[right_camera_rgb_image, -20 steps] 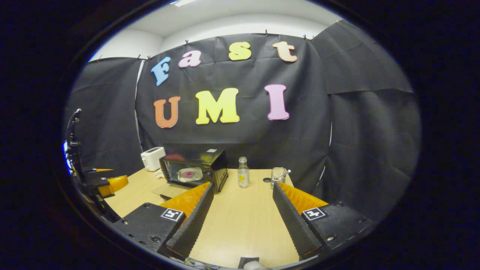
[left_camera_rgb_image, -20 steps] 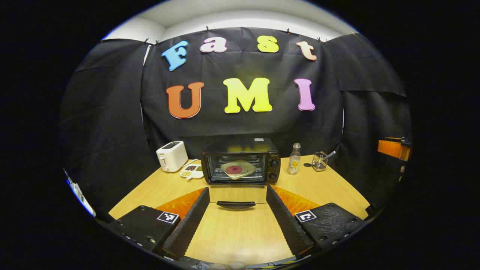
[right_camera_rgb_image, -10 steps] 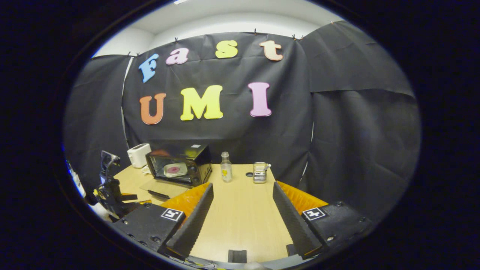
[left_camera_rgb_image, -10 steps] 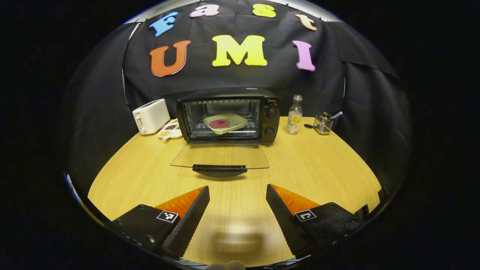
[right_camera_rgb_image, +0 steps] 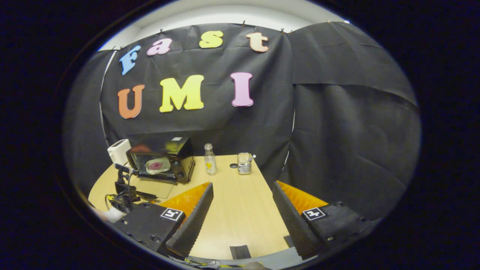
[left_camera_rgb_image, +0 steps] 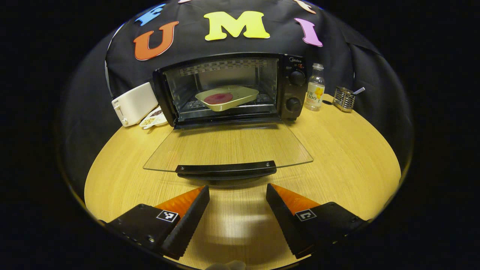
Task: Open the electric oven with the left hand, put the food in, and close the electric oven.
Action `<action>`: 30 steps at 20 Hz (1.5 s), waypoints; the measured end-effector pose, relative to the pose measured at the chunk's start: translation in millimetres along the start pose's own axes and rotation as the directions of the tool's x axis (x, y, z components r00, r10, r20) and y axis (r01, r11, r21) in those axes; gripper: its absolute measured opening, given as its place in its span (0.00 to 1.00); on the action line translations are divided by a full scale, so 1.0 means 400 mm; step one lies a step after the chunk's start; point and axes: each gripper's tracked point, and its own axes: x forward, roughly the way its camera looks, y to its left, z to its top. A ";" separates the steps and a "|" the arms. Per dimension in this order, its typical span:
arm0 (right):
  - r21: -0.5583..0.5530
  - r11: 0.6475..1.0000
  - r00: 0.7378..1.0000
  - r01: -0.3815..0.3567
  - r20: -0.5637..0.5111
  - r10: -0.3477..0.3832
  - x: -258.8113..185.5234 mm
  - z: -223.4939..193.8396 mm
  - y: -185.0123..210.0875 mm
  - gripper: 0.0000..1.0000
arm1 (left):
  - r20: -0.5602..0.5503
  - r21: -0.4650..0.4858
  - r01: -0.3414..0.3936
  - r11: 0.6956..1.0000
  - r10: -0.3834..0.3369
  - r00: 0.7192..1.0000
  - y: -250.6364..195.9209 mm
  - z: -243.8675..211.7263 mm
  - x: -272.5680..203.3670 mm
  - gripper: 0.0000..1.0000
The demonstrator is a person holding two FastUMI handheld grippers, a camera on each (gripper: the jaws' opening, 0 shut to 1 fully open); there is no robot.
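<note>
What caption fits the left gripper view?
Open left gripper faces the oven door handle; food tray sits inside the oven.

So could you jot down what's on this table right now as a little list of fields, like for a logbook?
oven: black, on the wooden table
oven door: glass, folded down flat
door handle: just ahead of the left gripper, not gripped
food tray: on the oven rack, holds something red
toaster: white, beside the oven
bottle: upright on the oven's other side
right gripper: open, above the table
</note>
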 end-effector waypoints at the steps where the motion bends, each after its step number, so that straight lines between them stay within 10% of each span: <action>1: 0.005 1.000 1.000 0.010 0.000 -0.010 -0.001 -0.001 0.002 1.00 | -0.011 0.004 -0.002 1.000 0.002 1.000 0.002 -0.006 0.009 0.97; 16: 0.051 0.998 1.000 0.027 0.004 -0.028 0.003 -0.032 0.073 1.00 | -0.001 -0.020 0.025 0.999 -0.025 1.000 0.024 0.051 -0.015 0.97; 30: 0.109 0.993 0.999 0.042 -0.011 -0.041 0.037 -0.051 0.078 1.00 | 0.186 -0.004 0.029 1.000 -0.027 0.982 0.058 0.352 -0.035 0.97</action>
